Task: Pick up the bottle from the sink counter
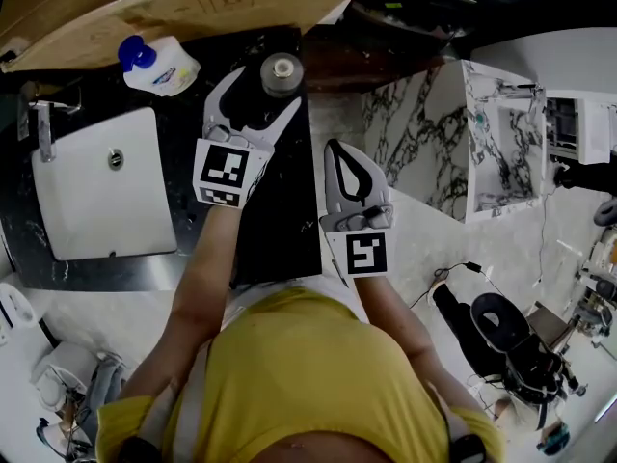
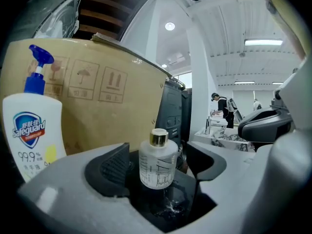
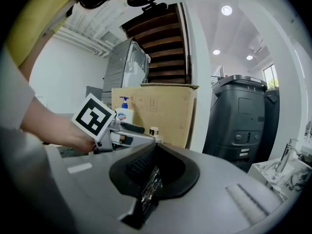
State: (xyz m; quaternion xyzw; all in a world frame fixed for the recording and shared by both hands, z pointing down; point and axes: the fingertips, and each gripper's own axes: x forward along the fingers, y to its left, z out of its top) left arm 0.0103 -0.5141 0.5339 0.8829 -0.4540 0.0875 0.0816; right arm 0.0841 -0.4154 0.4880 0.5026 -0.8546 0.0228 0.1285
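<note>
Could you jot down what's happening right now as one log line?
left tool: open, glass bottle between jaws, not gripped | right tool: shut, empty | bottle standing on black counter

Left claw (image 1: pixel 262 95): jaws wide, flanking bottle (image 1: pixel 281 73), pads not touching. Right claw (image 1: pixel 339 154): jaws together, empty, right of bottle.

The small frosted-glass bottle (image 2: pixel 158 165) has a gold cap and a thin black line drawing on its side. The white plastic pump bottle (image 2: pixel 33 135) carries a blue pump head and a blue-and-red shield label. The brown cardboard box (image 2: pixel 107 106) bears darker printed handling symbols. The stone counter (image 1: pixel 289 230) is black — its rectangular basin (image 1: pixel 96 201) white. The pale grey left gripper (image 1: pixel 260 95) has black pads and a black-and-white square-marker cube (image 1: pixel 227 172). The marble block (image 1: pixel 448 133) is white, veined black.
</note>
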